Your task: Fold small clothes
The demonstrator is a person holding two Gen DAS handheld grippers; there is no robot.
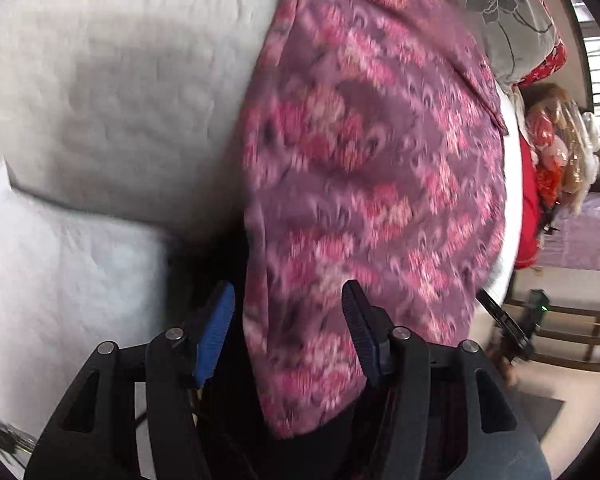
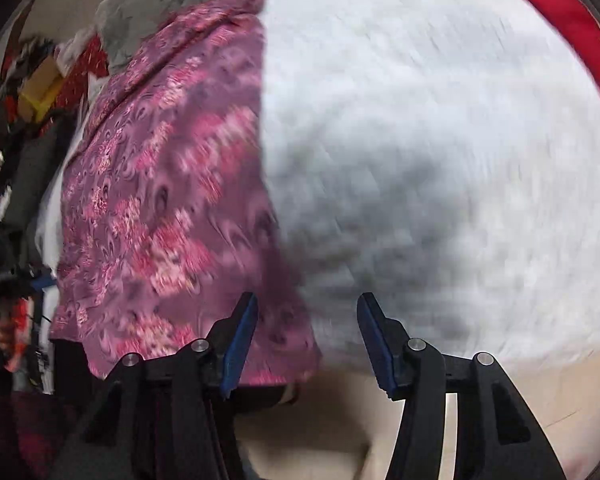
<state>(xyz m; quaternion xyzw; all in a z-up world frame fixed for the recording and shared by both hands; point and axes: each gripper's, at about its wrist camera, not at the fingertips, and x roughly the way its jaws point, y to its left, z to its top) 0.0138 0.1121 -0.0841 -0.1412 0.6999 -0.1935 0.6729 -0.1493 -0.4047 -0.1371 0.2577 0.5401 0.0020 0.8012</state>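
The purple floral garment lies on the white bed cover, its near end draped off the bed's near edge. My left hand-held gripper has its blue pads spread apart around that hanging end. My right hand-held gripper is also spread apart, gripping nothing, at the garment's near corner.

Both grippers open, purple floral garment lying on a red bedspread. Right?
Not quite: the purple floral garment lies on a white bedspread, not a red one; the right wrist view shows it plainly. Left gripper and right gripper do have open jaws.
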